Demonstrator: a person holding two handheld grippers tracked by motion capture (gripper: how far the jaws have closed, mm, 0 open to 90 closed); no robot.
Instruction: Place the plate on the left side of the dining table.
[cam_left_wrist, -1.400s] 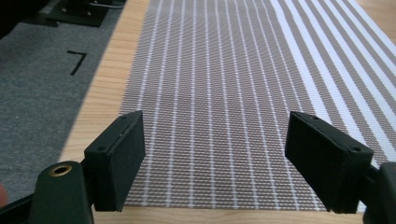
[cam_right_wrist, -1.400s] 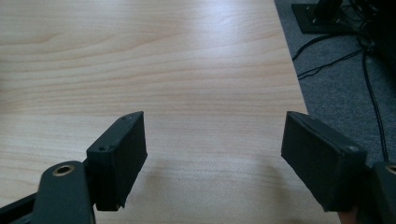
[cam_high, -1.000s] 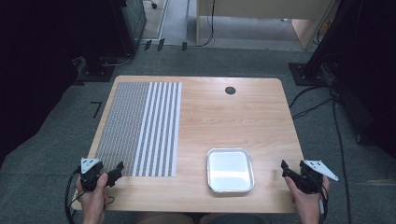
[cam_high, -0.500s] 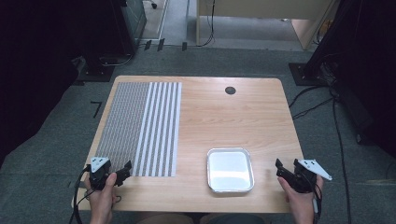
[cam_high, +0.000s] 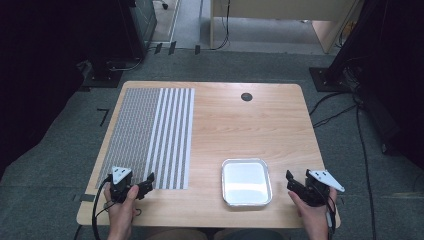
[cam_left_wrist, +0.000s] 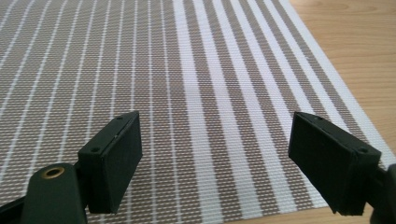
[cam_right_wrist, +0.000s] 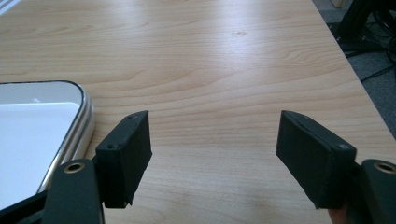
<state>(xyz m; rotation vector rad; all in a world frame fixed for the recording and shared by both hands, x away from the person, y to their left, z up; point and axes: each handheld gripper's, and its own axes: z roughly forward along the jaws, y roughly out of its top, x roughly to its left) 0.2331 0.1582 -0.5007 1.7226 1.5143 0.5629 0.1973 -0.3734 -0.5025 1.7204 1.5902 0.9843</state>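
Note:
A brown and white striped placemat (cam_high: 150, 135) lies on the left half of the wooden table (cam_high: 240, 130). An empty metal tray (cam_high: 247, 161) sits near the front edge, right of centre. My left gripper (cam_high: 148, 183) hovers open over the mat's near right corner. In the left gripper view its jaws (cam_left_wrist: 215, 158) stand wide apart above the mat (cam_left_wrist: 187, 70), with nothing between them. My right gripper (cam_high: 291, 182) is open just right of the tray, pointing left. In the right gripper view it (cam_right_wrist: 215, 154) frames bare table (cam_right_wrist: 210, 56), with the tray's rim (cam_right_wrist: 84, 116) at the left.
A small black grommet hole (cam_high: 246, 96) sits near the table's far edge. Dark furniture, stands and cables surround the table on grey carpet. Bare wood stretches between the mat and the right edge, beyond the tray.
Both hands have moved inward. The left gripper shifted right onto the mat's near corner and the right gripper shifted left toward the tray. Both stayed open.

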